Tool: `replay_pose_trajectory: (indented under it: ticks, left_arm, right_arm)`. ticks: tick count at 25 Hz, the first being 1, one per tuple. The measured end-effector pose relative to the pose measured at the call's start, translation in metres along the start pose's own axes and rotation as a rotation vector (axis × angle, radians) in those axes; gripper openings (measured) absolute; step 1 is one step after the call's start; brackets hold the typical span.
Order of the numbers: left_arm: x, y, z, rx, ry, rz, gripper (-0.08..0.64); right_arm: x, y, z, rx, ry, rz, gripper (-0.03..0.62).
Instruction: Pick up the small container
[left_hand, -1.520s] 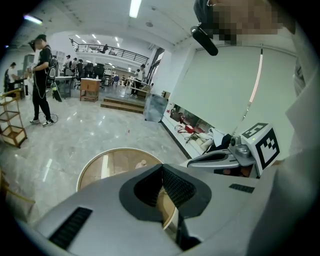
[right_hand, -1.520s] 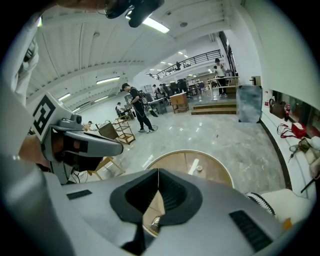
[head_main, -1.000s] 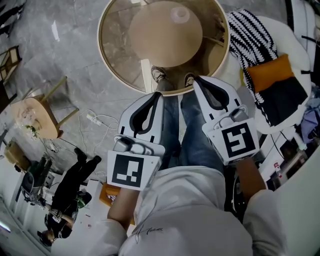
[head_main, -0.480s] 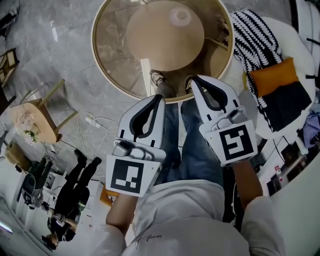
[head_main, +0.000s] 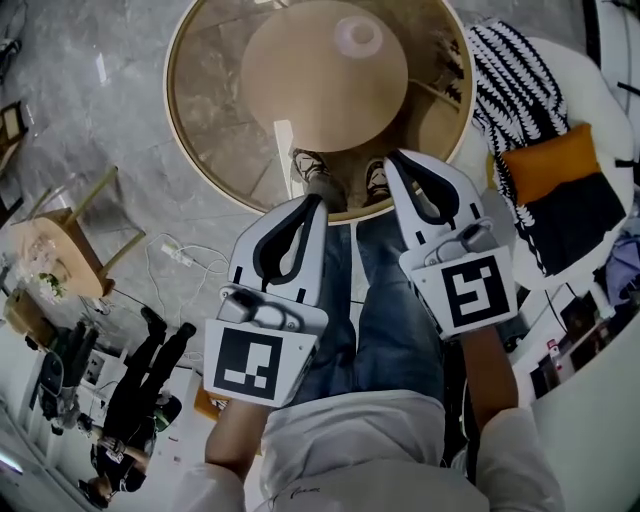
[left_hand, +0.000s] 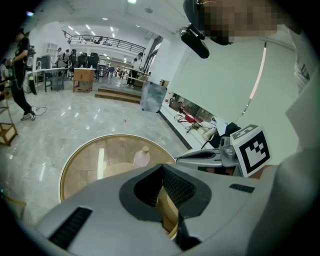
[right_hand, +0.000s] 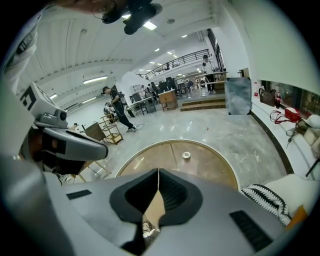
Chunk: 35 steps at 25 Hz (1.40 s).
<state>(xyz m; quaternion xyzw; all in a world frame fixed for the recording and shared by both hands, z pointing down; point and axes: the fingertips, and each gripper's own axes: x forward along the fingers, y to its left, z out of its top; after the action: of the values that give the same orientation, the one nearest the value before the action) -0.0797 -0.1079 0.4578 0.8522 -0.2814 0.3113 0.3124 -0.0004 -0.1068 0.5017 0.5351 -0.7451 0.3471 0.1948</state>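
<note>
head view: the left gripper and right gripper hang side by side above the person's jeans and shoes, jaws pinched together, nothing in them. their tips sit at the near rim of a round glass table. the container stands on the far side of the glass, well apart from both grippers. from above it shows as a small, pale, translucent round. a black-and-white striped throw lies to the right.

left gripper view: the left gripper's jaws meet at the tips, empty. beyond them the container stands upright on the table, a small whitish jar with a narrower cap. the right gripper shows to its right.

right gripper view: the right gripper's pads are closed edge to edge, gripping nothing. the container shows as a small white round near the middle of the table, straight ahead and a little right of the jaws.
</note>
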Motion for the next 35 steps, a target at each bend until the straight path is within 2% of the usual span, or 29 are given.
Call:
replay_pose_trajectory:
  ticks: [13, 17, 23, 30, 35]
  left_arm:
    - [0.015, 0.015, -0.022, -0.022, 0.026, -0.001, 0.018]
    - [0.018, 0.015, -0.019, -0.024, 0.001, -0.006, 0.018]
    - [0.019, 0.019, -0.026, -0.026, 0.026, 0.001, 0.018]
    - [0.021, 0.026, -0.031, -0.033, 0.040, -0.003, 0.018]
    - [0.019, 0.030, -0.030, -0.035, 0.037, -0.004, 0.018]
  right_arm:
    - [0.046, -0.023, 0.002, -0.001, -0.074, -0.042, 0.025]
    - [0.053, -0.036, 0.001, 0.007, -0.084, -0.061, 0.051]
    - [0.069, -0.053, 0.003, 0.008, -0.103, -0.096, 0.078]
    - [0.096, -0.069, 0.004, -0.040, -0.098, -0.160, 0.143]
    - [0.110, -0.078, 0.003, -0.060, -0.086, -0.183, 0.138]
